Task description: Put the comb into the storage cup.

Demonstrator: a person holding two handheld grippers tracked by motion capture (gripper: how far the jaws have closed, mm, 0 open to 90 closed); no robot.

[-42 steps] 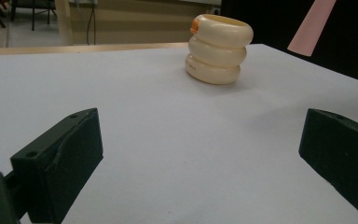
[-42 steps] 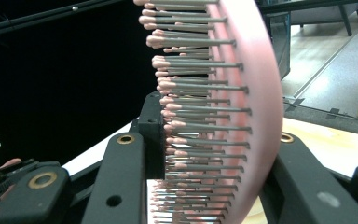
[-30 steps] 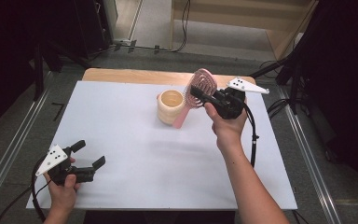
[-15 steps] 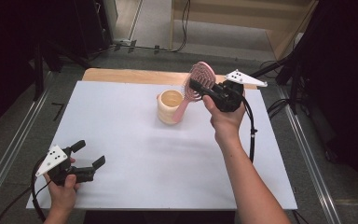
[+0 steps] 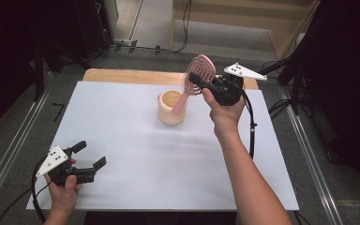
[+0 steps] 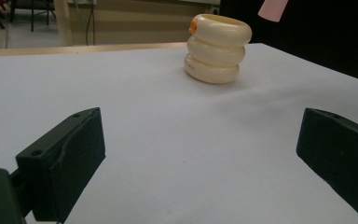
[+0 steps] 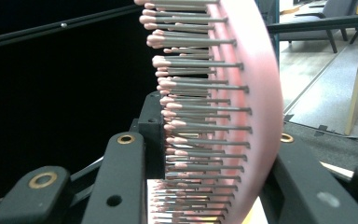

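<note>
- Our right gripper (image 5: 201, 82) is clamped on the head of the pink brush (image 5: 200, 70); in the right gripper view the bristles (image 7: 200, 116) sit pressed between the two black jaws.
- We hold the brush tilted above the far middle of the white table (image 5: 168, 164), head up and away from us, handle (image 5: 182, 101) slanting down.
- The handle's lower end reaches to the rim of the cream cup (image 5: 171, 108); we cannot tell whether it touches the rim or dips inside.
- The cup stands upright, built of three stacked rings, with a small orange mark at its rim in the left gripper view (image 6: 218, 49).
- Our left gripper (image 5: 88, 157) rests low at the near left corner, well apart from the cup, jaws spread wide with nothing between them.
- A cable (image 5: 251, 122) trails from the right gripper along our forearm.
</note>
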